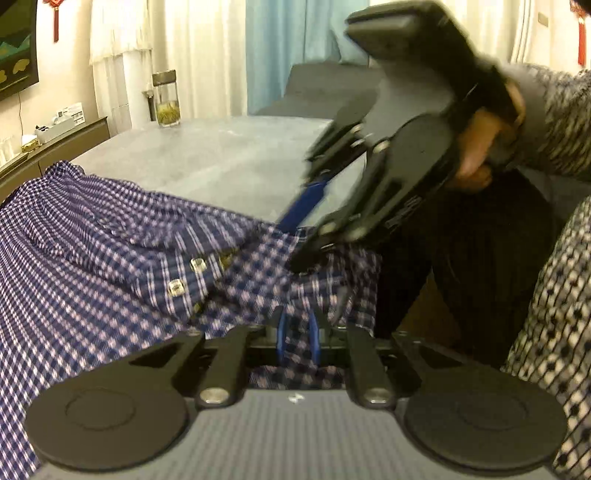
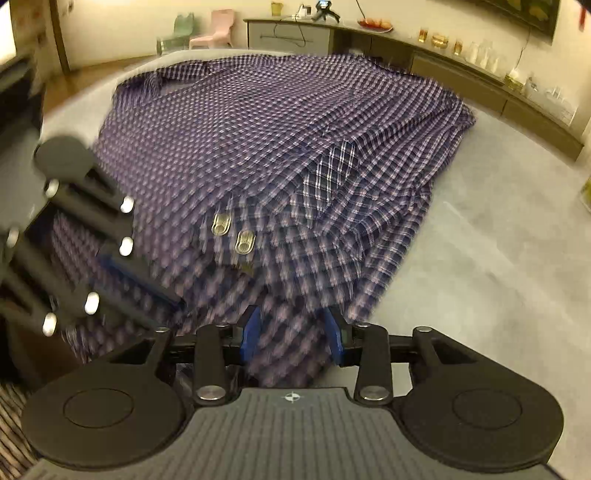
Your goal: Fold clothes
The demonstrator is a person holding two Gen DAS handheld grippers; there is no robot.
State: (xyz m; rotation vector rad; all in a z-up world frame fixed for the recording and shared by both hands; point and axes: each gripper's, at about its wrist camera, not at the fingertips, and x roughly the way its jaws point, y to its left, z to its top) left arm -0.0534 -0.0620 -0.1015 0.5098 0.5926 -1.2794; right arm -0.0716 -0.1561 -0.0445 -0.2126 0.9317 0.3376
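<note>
My left gripper [image 1: 298, 332], low centre of its frame, has its blue fingers nearly together with checked shirt [image 1: 92, 251] cloth between them. My right gripper [image 2: 293, 328] stands half open over the shirt's near edge, gripping nothing. The shirt runs lengthwise toward the upper left across the grey table [image 2: 480, 240]; motion blur smears its near folds.

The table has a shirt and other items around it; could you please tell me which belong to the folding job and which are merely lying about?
Part of the job:
checked shirt
left gripper, fabric between its fingers
right gripper, jaws apart over the shirt
grey table

Lying about:
glass jar
pink chair
sideboard glassware
</note>
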